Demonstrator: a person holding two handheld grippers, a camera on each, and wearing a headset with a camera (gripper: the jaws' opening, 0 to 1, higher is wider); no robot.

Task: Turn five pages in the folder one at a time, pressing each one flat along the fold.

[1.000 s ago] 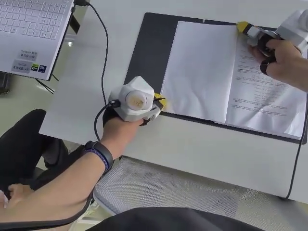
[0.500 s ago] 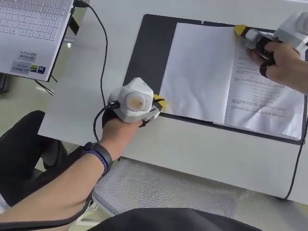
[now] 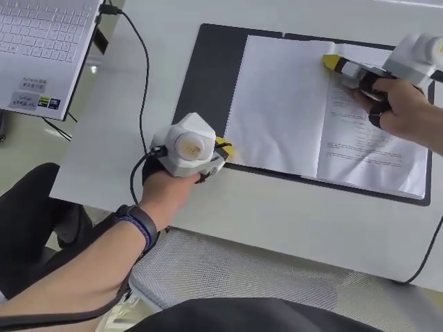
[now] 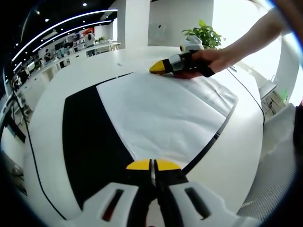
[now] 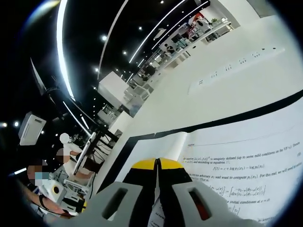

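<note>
The folder lay open on the white bench, its dark inner cover bare on the left. A blank page lay flat beside that cover, and a printed page lay to the right of the fold.

The left gripper sat at the folder's near edge, by the lower left corner of the blank page. In the left gripper view its fingers were pressed together with no gap and nothing seen between them.

The right gripper lay low over the top of the fold, its yellow tip pointing left onto the paper. In the right gripper view its fingers were closed tip to tip above the printed lines; whether any paper was caught between them could not be told.

A laptop stood at the far left, well apart from the folder. A black cable ran between the two.
</note>
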